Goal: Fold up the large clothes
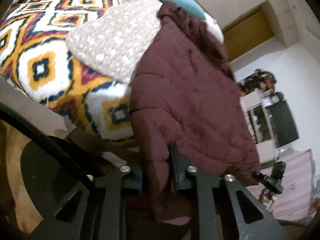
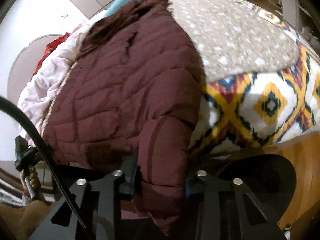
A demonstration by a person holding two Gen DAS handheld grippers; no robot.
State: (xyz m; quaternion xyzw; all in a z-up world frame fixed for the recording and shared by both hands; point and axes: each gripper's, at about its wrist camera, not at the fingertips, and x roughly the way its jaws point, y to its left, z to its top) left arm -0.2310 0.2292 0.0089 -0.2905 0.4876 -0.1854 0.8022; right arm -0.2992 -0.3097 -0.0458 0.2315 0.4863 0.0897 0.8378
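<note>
While both grippers are clamping the near hem of the maroon quilted jacket [image 1: 180, 92], the garment is lying lengthwise on the patterned blanket [image 1: 40, 46] with its bottom edge hanging off the bed. The left gripper [image 1: 158, 170] is pinching a thick bunch of padding at one corner, and the right gripper [image 2: 162, 172] is gripping a fat fold at the other. Because the filling is bulky and slick, either corner is probably at risk of sliding out as the hem is being lifted. Uneven lifting is likely to skew the fold, and the jacket may be dragging the speckled beige blanket [image 1: 120, 40] beside it.
</note>
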